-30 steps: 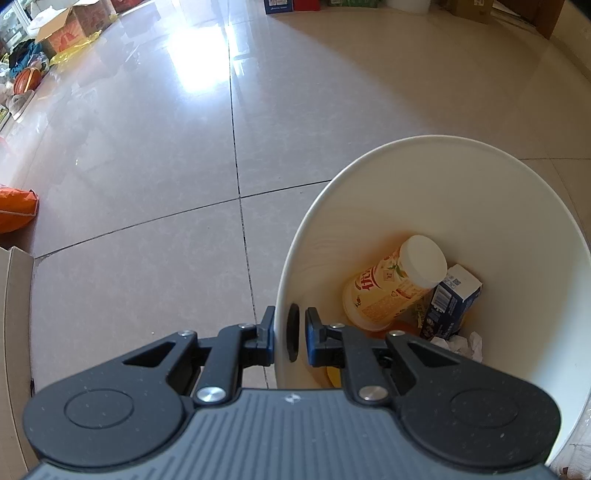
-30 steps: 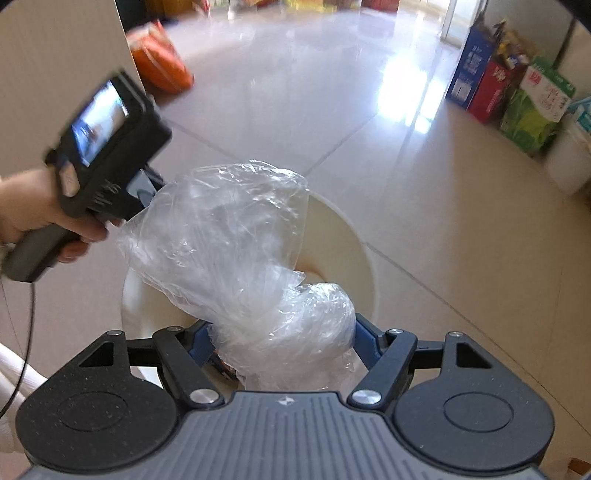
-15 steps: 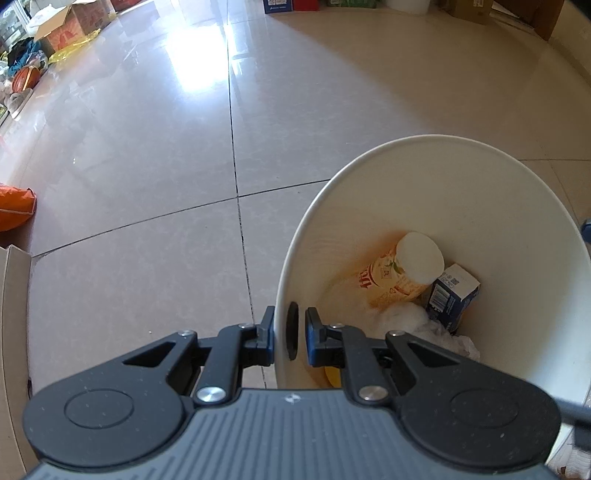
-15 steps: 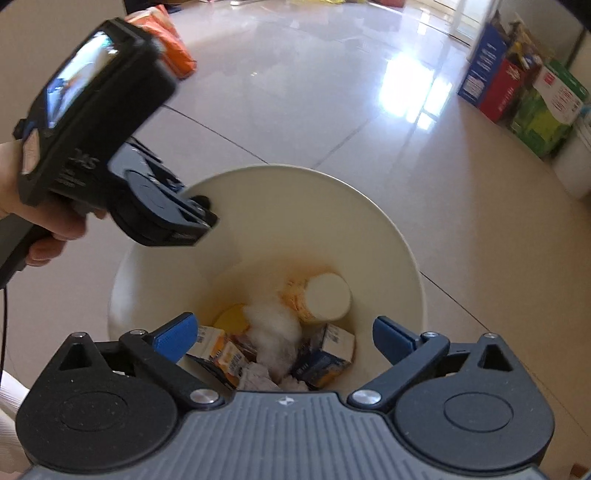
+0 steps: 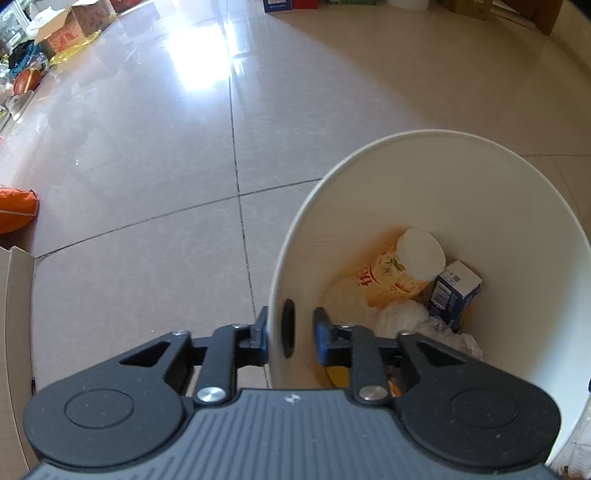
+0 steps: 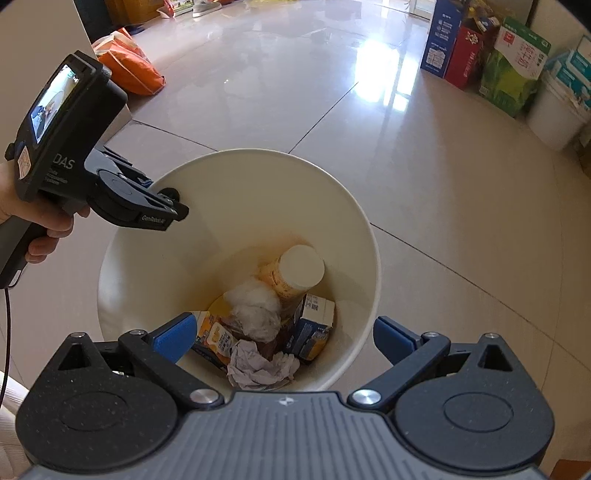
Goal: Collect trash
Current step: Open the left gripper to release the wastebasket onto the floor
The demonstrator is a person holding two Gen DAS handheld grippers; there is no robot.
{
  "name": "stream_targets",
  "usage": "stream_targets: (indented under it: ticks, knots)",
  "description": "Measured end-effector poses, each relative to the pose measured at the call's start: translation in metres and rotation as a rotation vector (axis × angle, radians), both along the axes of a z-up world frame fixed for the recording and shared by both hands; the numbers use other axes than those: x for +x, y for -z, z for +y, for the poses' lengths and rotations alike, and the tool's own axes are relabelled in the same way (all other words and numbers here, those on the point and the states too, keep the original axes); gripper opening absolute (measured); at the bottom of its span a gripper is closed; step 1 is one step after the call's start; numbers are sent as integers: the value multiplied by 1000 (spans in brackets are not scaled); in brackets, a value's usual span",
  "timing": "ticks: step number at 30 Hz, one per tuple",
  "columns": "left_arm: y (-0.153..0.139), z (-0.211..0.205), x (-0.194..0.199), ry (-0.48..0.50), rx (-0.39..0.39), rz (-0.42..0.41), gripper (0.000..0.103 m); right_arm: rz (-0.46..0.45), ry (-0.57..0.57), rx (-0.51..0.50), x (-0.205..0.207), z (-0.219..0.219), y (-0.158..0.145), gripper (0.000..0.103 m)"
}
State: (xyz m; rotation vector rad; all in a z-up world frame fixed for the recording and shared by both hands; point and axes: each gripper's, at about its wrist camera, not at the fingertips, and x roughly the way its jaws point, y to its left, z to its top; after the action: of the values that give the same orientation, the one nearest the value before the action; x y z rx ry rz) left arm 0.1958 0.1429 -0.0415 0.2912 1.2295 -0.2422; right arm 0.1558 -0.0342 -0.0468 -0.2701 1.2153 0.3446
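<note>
A cream waste bin (image 6: 258, 152) stands on the tiled floor. Inside lie a yellow bottle with a white cap (image 6: 295, 269), a blue carton (image 6: 314, 325), crumpled paper (image 6: 258, 365) and a wad of clear plastic bag (image 6: 255, 295). My right gripper (image 6: 282, 332) hovers open over the bin mouth, holding nothing. My left gripper (image 5: 291, 332) straddles the bin's near wall (image 5: 443, 133), jaws narrowly apart: the outer finger touches the wall and the inner one stands slightly off it. From the right wrist, the left gripper (image 6: 173, 206) sits at the bin's left rim, held by a hand (image 6: 37, 229).
An orange bag (image 6: 129, 66) lies on the floor behind the bin. Coloured boxes (image 6: 480, 55) and a white bucket (image 6: 554, 110) line the right wall. Cardboard boxes (image 5: 74, 22) sit far left, and a pale panel (image 5: 14, 332) stands close at the left.
The right gripper opened and the plastic bag dropped into the bin, where it now rests on the trash. The left gripper's jaws have widened a little around the rim.
</note>
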Motion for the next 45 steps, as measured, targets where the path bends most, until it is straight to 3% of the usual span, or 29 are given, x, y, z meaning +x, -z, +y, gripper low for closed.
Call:
stream_targets:
  ticks: [4,6,10,19,28,33,38,45]
  knots:
    - [2,-4,-3,8,29,-2,58,1,5,6,-2,1,-1,103]
    - [1,-5,-4,9,42,-15,75,9,12,11,-3,2,1,103]
    - [-4,-3,-6,6,36,-31,85,22,38,7,-5,3,5,103]
    - [-27,3,-26,-27,16,-39,88,63,191,23,-17,2,6,103]
    - [-73,-6,-88,-88,-66,-45,94,133,327,2,-47,-12,-7,103]
    - [-84,-13,-124,-175,-111,-37,97,113,353,-4,-59,-11,-24,103]
    - [-86,-17,-150,-214,-98,-32,98,33,334,-73,-76,-16,-42,103]
    - [-93,-24,-155,-212,-37,-56,98,65,431,-33,-84,-42,-44,103]
